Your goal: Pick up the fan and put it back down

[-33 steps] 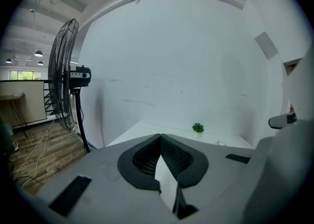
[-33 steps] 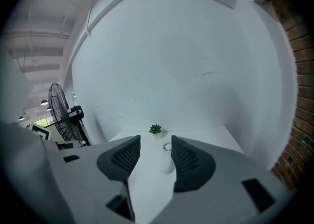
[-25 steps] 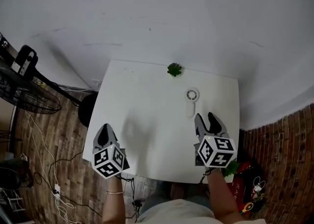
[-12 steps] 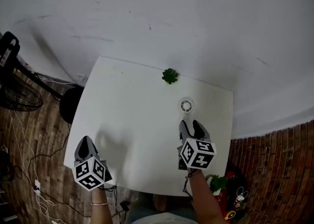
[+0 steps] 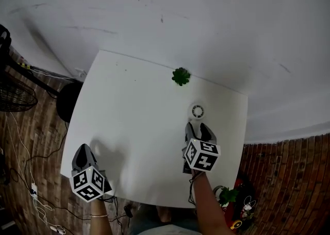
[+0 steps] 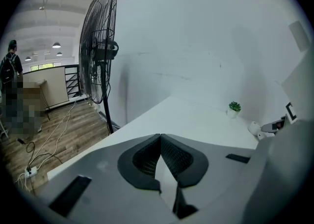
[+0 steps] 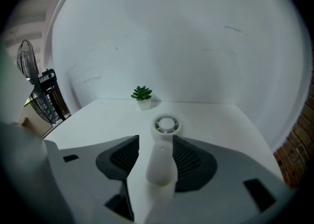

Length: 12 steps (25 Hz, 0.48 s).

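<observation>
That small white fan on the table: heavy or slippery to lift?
The handheld fan looks like plastic, so probably light and stiff. Its smooth, rounded handle might slip in the right gripper. The round head at one end may tilt it downward.

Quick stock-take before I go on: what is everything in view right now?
Table: one, white, centre.
Small fan: one, white, lying on the table's right half.
Potted plant: one, green, white pot, table's far edge.
Standing fan: one, black, on the wood floor left of the table.
Second plant: one, green, floor by the table's near right corner.
Person: one, dark top, far off at left.
Left gripper: one, grey, jaws together, empty, table's near left corner.
Right gripper: one, grey, jaws apart astride the small fan's handle.
</observation>
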Available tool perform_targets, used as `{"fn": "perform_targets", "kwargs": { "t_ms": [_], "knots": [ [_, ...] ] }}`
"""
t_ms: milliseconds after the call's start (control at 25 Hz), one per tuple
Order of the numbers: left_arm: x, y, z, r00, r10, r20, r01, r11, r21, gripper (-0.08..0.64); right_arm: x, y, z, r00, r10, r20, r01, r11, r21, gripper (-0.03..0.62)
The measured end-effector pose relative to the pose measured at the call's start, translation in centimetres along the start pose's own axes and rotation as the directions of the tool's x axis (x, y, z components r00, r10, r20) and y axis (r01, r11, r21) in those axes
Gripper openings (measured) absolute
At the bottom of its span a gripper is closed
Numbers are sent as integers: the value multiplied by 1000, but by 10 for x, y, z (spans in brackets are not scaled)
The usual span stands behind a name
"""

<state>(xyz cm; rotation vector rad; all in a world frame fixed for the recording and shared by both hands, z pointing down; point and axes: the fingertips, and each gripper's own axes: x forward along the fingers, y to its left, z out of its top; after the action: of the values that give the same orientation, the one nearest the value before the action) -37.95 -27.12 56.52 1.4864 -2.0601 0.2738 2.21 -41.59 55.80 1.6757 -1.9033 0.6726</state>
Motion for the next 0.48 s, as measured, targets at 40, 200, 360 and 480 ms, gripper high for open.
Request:
{"fn": "perform_targets", "kwargs": {
  "t_ms": [40,200,360,480],
  "knots": [
    [2,0,0,1000,-2,-2,2,1000,1,12,2,-1,-1,1000,-10,-5,9,1000,-8,215],
    [9,-2,1,1000,-9,-6,9,1000,9,12,12,-5,-7,999,-35,-29,34,999,-24,218],
    [15,-5,0,1000,-21,-16,21,1000,15,12,21,-7,-11,997,-56,-43,55,998,-32,219],
    [17,-7,-4,999,-27,-27,27,999,20,12,26,-9,-14,996,-66,-53,65,997,-29,219]
  ]
}}
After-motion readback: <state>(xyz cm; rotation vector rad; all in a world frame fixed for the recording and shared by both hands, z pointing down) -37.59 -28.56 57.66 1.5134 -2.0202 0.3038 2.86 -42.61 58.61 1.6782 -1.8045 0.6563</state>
